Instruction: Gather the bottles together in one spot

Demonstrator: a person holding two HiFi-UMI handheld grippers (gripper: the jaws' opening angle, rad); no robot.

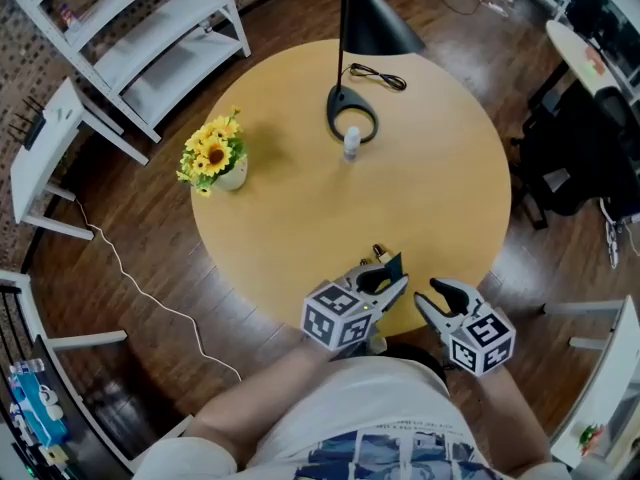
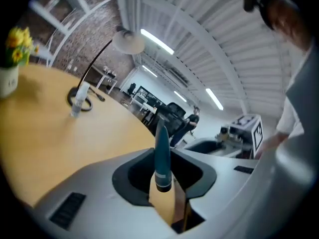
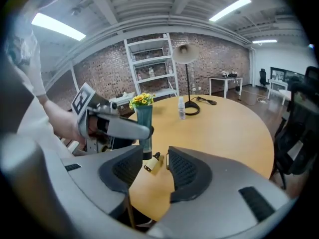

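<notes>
My left gripper (image 1: 392, 280) hangs over the near edge of the round wooden table (image 1: 300, 218), shut on a teal tube (image 1: 393, 266) that stands cap down between its jaws (image 2: 162, 143). The right gripper view shows the same tube (image 3: 143, 126) in that grip. A small amber bottle with a black cap (image 3: 152, 164) lies on the table near the edge (image 1: 379, 254). My right gripper (image 1: 428, 296) is just right of the left one, open and holding nothing (image 3: 155, 177). A small clear bottle (image 1: 351, 145) stands by the lamp base, far across the table (image 2: 79, 99) (image 3: 182, 108).
A black lamp (image 1: 352, 113) with its cord stands at the table's far side. A vase of yellow flowers (image 1: 215, 158) sits at the left edge. White shelving (image 1: 150, 38) stands beyond the table, and a dark chair (image 1: 575, 158) at the right.
</notes>
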